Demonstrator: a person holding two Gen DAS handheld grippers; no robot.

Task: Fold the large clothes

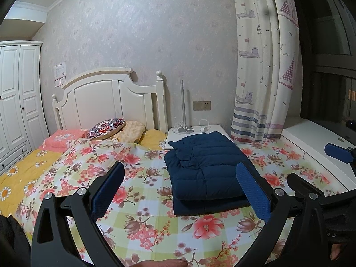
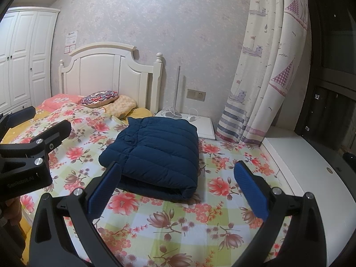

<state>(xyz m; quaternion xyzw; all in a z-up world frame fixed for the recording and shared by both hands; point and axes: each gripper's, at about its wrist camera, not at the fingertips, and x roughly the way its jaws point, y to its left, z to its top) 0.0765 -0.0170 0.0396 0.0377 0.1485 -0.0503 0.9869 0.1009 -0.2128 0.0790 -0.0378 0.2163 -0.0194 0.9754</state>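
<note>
A navy quilted down jacket [image 1: 207,169] lies folded into a thick rectangle on the floral bedspread [image 1: 142,211]; the right wrist view shows the same jacket [image 2: 155,153] straight ahead. My left gripper [image 1: 181,191] hovers open in front of the jacket's near edge, nothing between its blue pads. My right gripper [image 2: 178,184] is open too, held just short of the jacket's near fold, empty. The left gripper [image 2: 42,124] also appears at the left edge of the right wrist view, and the right gripper's pad [image 1: 338,153] shows at the right of the left wrist view.
Pillows and a round patterned cushion [image 1: 106,128] sit by the white headboard [image 1: 106,102]. A white nightstand [image 1: 195,131] with a lamp base and cables stands behind the jacket. A sailboat curtain [image 1: 264,66] hangs right; a white ledge [image 2: 307,169] borders the bed. A wardrobe [image 1: 15,98] stands left.
</note>
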